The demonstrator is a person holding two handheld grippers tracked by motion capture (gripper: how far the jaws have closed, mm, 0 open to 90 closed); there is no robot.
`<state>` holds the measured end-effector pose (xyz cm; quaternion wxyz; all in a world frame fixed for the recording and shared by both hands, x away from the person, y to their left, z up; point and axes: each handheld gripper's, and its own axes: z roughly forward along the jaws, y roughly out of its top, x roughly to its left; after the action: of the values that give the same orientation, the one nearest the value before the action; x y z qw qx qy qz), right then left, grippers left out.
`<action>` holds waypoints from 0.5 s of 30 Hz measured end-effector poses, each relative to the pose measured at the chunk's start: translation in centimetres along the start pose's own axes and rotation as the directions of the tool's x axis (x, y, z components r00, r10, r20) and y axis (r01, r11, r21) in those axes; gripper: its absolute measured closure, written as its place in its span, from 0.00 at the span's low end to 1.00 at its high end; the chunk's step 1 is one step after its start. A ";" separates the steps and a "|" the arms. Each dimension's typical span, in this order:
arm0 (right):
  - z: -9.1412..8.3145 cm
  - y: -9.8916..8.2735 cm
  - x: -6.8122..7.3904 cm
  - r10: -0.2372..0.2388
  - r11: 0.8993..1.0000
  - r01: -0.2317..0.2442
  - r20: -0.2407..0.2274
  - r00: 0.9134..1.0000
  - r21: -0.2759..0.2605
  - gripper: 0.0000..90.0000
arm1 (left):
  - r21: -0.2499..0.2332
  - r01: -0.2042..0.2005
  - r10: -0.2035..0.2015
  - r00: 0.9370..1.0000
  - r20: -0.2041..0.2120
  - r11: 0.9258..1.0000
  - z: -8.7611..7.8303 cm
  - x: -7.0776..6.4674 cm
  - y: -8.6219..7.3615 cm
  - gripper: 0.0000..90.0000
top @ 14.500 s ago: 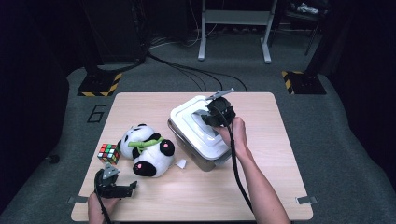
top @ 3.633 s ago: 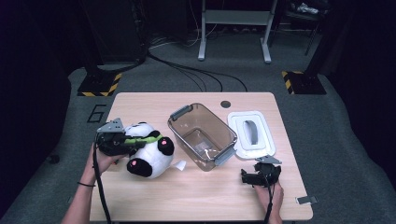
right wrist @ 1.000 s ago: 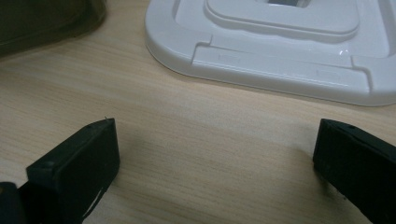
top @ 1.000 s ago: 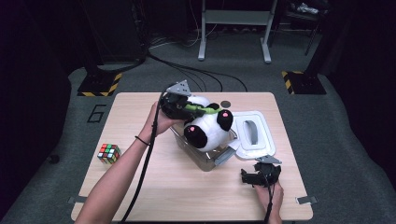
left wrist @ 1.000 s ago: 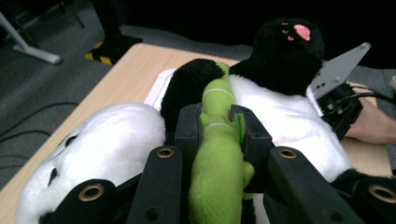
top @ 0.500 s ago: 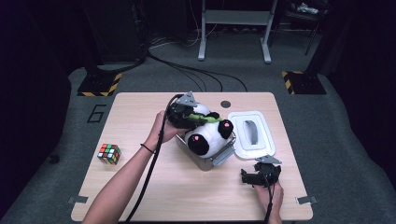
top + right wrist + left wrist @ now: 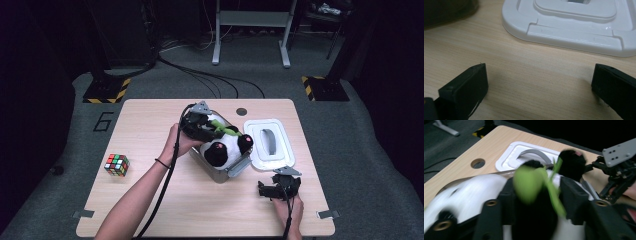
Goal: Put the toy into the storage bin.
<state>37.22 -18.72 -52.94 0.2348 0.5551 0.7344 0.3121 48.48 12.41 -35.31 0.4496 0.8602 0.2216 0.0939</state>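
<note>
Since the earlier frame, the panda (image 7: 223, 148) is sitting lower in the bin (image 7: 235, 169), the left gripper (image 7: 200, 126) just opening around its green scarf (image 7: 531, 183), right gripper (image 7: 272, 190) resting spread.

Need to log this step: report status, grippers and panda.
Left gripper just opening, jaws astride the panda's green scarf. Right gripper open, idle on table. Panda sitting in bin. Lid off, nothing in the way.

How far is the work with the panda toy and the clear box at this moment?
Done: the white plastic lid lies off the box, flat on the wooden table. In hand: the black-and-white plush panda sits in the clear plastic box, and the left gripper has just been opening its jaws, the toy's green scarf between them. Left: withdraw that gripper and probably put the lid back; the open right gripper rests near it.
</note>
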 end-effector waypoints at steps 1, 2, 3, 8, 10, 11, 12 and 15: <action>0.0 0.0 0.0 0.001 1.000 -0.001 0.000 1.000 0.000 0.00 | -0.006 0.012 -0.012 1.000 -0.007 1.000 -0.1 0.0 0.0 0.43; 0.0 0.0 0.0 0.001 1.000 -0.001 0.000 1.000 0.000 0.00 | -0.006 0.012 -0.012 1.000 -0.007 1.000 -0.1 0.0 0.0 0.40; 0.0 0.0 0.0 0.000 1.000 0.000 0.000 1.000 0.000 0.00 | -0.015 0.036 -0.036 0.999 -0.011 0.999 -0.6 0.0 -0.1 0.35; 0.0 0.0 0.0 0.000 1.000 0.000 0.000 1.000 0.000 0.00 | -0.020 0.075 -0.076 0.996 -0.036 0.997 -1.9 -0.4 -0.7 0.23; 0.0 0.0 0.0 0.001 1.000 -0.001 0.000 1.000 0.000 0.00 | 0.004 0.074 -0.073 0.996 -0.048 0.997 -2.1 -0.6 -1.1 0.21; 0.0 0.0 0.0 0.000 1.000 0.000 0.000 1.000 0.000 0.00 | 0.015 0.077 -0.076 0.996 -0.053 0.997 -2.1 -0.7 -1.2 0.20; 0.0 0.0 0.0 0.000 1.000 0.000 0.000 1.000 0.000 0.00 | 0.036 0.074 -0.072 0.996 -0.062 0.997 -2.0 -0.8 -1.4 0.20; 0.0 0.0 0.0 0.001 1.000 -0.001 0.000 1.000 0.000 0.00 | 0.093 0.069 -0.061 0.994 -0.086 0.993 -1.4 -1.1 -2.2 0.20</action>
<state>37.22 -18.72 -52.94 0.2347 0.5554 0.7342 0.3122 46.38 13.99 -36.23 0.4010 0.8685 0.2721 0.1043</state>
